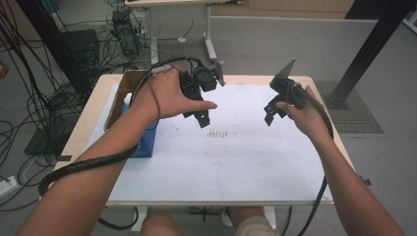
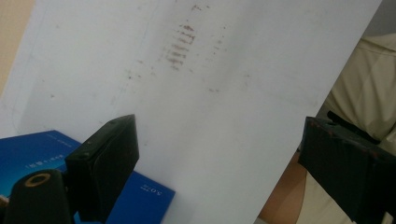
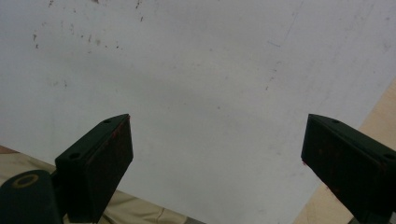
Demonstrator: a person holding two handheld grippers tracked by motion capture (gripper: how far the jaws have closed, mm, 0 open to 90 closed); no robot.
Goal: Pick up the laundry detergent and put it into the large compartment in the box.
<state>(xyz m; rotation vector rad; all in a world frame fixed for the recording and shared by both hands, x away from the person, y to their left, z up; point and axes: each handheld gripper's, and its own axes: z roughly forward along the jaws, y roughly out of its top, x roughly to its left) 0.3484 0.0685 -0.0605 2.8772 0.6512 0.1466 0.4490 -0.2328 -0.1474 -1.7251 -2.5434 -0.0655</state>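
Nothing is in hand yet, so the work appears to be at its very start: both grippers hang above the white sheet (image 1: 246,147) that covers the table (image 1: 93,113), and neither holds or touches anything. The left gripper (image 1: 202,119) has its fingers (image 2: 109,163) spread wide with only bare sheet between them, and the right gripper (image 1: 270,114) likewise has its fingers (image 3: 100,158) standing well apart over empty white surface. The nearest thing to work on is the blue box (image 1: 145,145), which lies on the table at about 8 o'clock from the left gripper, near the left edge of the sheet and partly hidden beneath the person's left forearm. Touching it on the far side, toward 11 o'clock on the table, stands an open cardboard box (image 1: 129,83) with a white bottle cap (image 1: 127,99) showing inside. In the left gripper view the blue box (image 2: 28,158) sits at the lower left, behind and beside the near finger rather than between the two, so the gripper is near it but not lined up on it. A patch of faint brownish smudges (image 1: 220,133) marks the sheet between the two grippers, just below them toward 6 o'clock. As I judge it, reaching, grasping and everything after remain to be done.
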